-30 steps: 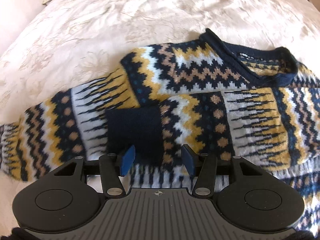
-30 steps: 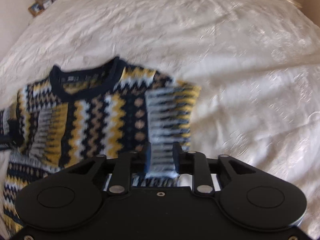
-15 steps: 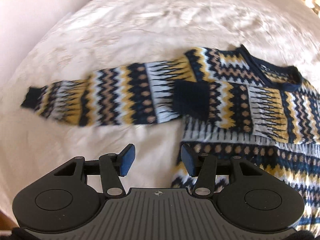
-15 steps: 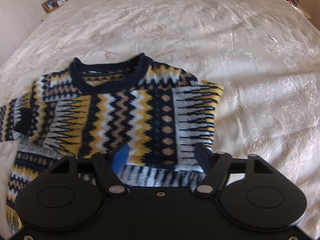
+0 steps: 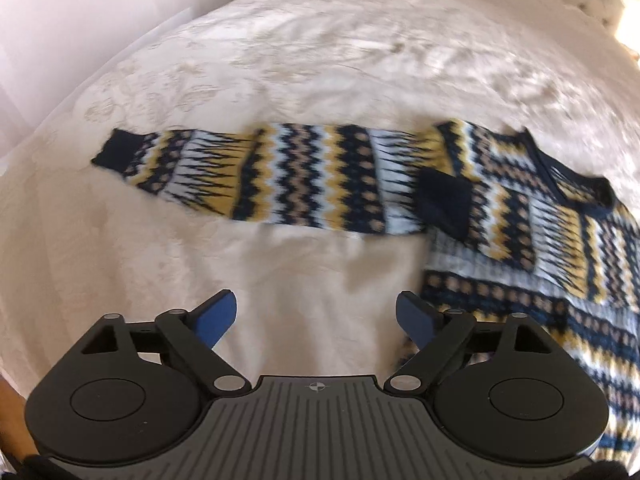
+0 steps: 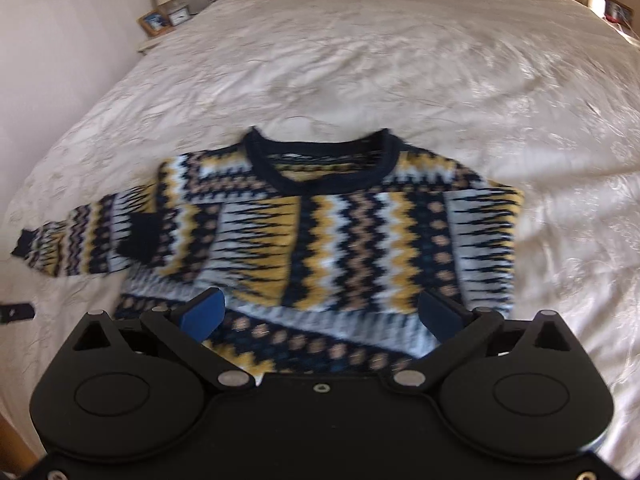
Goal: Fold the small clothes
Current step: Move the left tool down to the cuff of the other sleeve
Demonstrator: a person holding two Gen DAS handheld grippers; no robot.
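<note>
While the patterned sweater [image 6: 340, 240] lay flat on the cream bedspread [image 6: 360, 60], one sleeve [image 5: 260, 180] stretched out left and the other folded across its chest, both the left gripper [image 5: 316, 316] and right gripper [image 6: 320, 312] had just spread wide, grasping nothing.
</note>
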